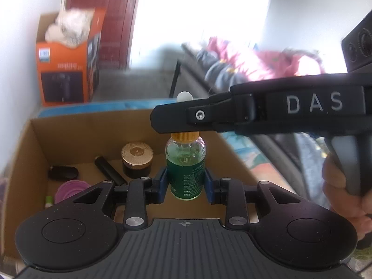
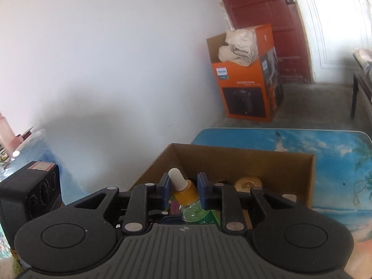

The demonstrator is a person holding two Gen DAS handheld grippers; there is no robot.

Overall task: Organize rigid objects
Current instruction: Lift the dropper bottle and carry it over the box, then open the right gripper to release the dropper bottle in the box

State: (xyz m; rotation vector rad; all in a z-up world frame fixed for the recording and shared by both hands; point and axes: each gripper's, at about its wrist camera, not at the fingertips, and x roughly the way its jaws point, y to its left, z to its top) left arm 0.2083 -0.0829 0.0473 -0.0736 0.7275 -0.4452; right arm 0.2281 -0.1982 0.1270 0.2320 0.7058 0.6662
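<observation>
A green dropper bottle (image 1: 185, 169) with an orange collar and a white rubber bulb stands upright over the open cardboard box (image 1: 69, 127). My left gripper (image 1: 185, 183) is shut on the bottle's body. My right gripper (image 2: 183, 186) reaches in from the right, level with the collar; its blue pads (image 2: 201, 186) flank the orange collar (image 2: 186, 193) with small gaps, so it looks open. The bulb (image 2: 177, 179) sticks up between the fingers. In the left wrist view the right gripper (image 1: 174, 116) hides the collar's top.
The box holds a gold-lidded jar (image 1: 137, 160), a black tube (image 1: 109, 172), a dark case (image 1: 62, 173) and a purple lid (image 1: 72, 189). It sits on a table with a blue beach print (image 2: 337, 153). An orange carton (image 2: 246, 79) stands by the wall. A black speaker (image 2: 30, 197) is at the left.
</observation>
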